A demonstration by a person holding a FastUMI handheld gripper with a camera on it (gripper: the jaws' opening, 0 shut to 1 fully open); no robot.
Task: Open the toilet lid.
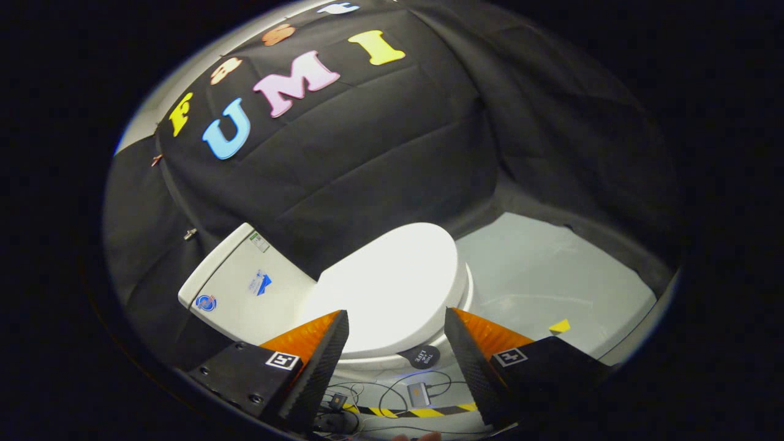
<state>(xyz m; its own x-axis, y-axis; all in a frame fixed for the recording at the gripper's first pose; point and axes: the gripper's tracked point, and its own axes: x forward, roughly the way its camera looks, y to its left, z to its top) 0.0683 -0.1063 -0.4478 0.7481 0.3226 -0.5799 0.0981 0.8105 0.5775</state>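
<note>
A white toilet stands ahead of me with its lid [392,288] down flat over the seat. Its white tank [245,288] sits to the left of the lid, against the black cloth wall. My gripper [397,321] is open, its two orange-and-black fingers spread wide above the near side of the lid. Nothing is between the fingers, and they are apart from the lid. A small round black tag [424,356] lies on the toilet's rim just below the lid, between my fingers.
A white floor sheet [551,282] spreads to the right of the toilet, with a small yellow marker [560,326] on it. Below my fingers lie loose cables [367,398], a small grey box [418,394] and a yellow-and-black striped tape [422,412].
</note>
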